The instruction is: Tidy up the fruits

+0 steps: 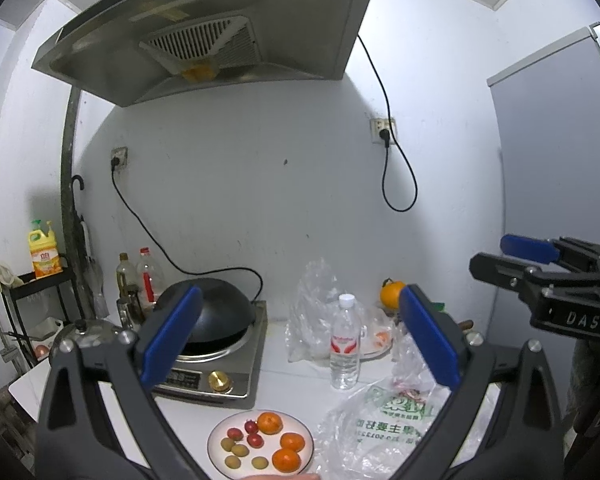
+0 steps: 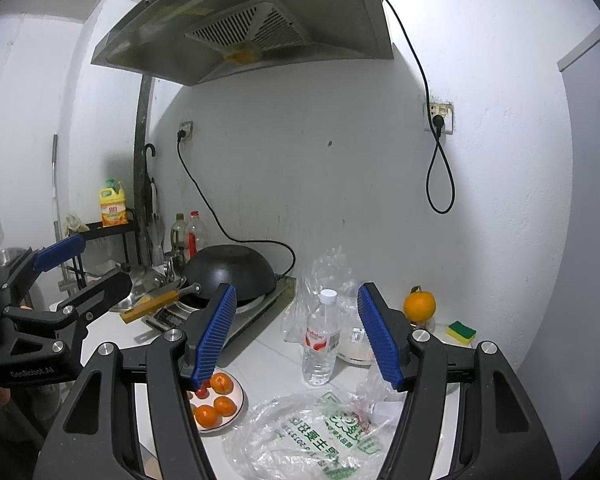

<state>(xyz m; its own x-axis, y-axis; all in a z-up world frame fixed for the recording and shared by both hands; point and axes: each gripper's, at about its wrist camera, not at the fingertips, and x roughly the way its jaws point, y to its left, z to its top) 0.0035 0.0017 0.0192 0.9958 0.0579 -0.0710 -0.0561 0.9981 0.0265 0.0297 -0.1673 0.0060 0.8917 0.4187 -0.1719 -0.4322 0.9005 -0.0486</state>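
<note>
Both your left gripper (image 1: pixel 298 336) and right gripper (image 2: pixel 296 334) hang open and empty. On the white round plate (image 1: pixel 220 432) at the worktop's near edge, small orange mandarins (image 1: pixel 286 460) are light, soft-skinned; pinch each gently across its middle.

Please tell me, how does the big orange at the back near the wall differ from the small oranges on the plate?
The big orange is plainly larger than the small oranges and sits raised on something I cannot identify, while the small ones lie low on the white plate. The big orange is alone at the wall; the three small oranges share the plate with little red and green fruits. The big orange shows a dark stem on top. All are round and orange.
</note>
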